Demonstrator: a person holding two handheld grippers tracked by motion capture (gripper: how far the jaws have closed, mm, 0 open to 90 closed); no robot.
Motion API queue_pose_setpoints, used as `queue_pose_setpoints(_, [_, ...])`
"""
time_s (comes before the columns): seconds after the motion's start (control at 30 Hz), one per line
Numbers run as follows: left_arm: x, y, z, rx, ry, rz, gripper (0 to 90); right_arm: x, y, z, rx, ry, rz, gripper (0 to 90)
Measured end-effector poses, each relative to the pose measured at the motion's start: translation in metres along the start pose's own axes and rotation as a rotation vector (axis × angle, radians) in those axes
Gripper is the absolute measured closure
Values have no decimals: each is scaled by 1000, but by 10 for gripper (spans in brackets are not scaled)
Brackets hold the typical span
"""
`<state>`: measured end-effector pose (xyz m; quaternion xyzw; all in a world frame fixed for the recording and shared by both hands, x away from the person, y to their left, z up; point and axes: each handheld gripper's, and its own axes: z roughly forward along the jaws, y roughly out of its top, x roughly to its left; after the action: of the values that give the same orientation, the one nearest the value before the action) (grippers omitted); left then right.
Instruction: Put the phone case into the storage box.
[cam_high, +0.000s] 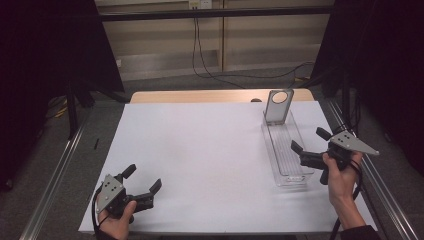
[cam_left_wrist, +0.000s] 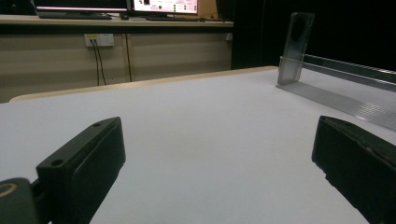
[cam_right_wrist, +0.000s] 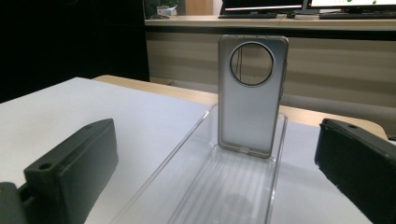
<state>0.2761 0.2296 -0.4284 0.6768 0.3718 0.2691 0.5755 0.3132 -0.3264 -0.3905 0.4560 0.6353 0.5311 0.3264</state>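
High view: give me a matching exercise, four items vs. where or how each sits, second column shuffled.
Things:
1. phone case
2. clear tray
3. left gripper
4. right gripper

Places or states:
A. open, at the table's near left corner
B. standing upright at the tray's far end
C. open, at the tray's near right side
D. lying lengthwise on the white sheet, right side

Pairs: 1-B, 2-D, 3-A, 4-C

One clear tray (cam_high: 299, 176), one phone case (cam_high: 278, 106) (standing in it), two grippers.
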Motion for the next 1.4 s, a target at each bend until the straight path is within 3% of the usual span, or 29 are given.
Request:
queue_pose_setpoints(0.1, [-1, 0, 0, 2, 4, 3, 27, -2, -6, -4, -13, 0, 40, 0])
queue_pose_setpoints(0.33, [-1, 1, -3, -13, 11, -8, 27, 1, -16, -13, 4, -5, 10, 0])
queue_pose_setpoints(0.47, [0, 1, -4, -13, 18, 10, 27, 2, -22, -21, 7, -15, 0, 0])
queue_pose_setpoints(0.63, [1, 2, -7, -22, 37, -7, 27, 3, -28, -34, -3, -38, 21, 0])
queue_pose_setpoints(0.7, [1, 2, -7, -15, 35, 5, 27, 3, -33, -39, -3, -40, 9, 0])
queue_pose_setpoints(0.77, [-1, 2, -7, -20, 34, -12, 26, 4, -38, -42, 0, -44, 7, 0])
queue_pose_setpoints(1.03, [-1, 1, -10, -7, 40, -14, 27, 12, -48, -54, -7, -48, -13, 0])
queue_pose_setpoints(1.1, [0, -1, -10, -4, 36, -50, 27, 12, -51, -56, -14, -47, -29, 0])
queue_pose_setpoints(1.13, [0, -2, -9, 3, 42, -51, 26, 12, -52, -56, -13, -47, -12, 0])
queue_pose_setpoints(1.2, [0, -3, -9, 12, 49, -18, 27, 13, -55, -58, -6, -54, -1, 0])
queue_pose_setpoints(1.4, [-1, -3, -10, 12, 49, -8, 26, 14, -59, -68, 12, -83, 21, 0])
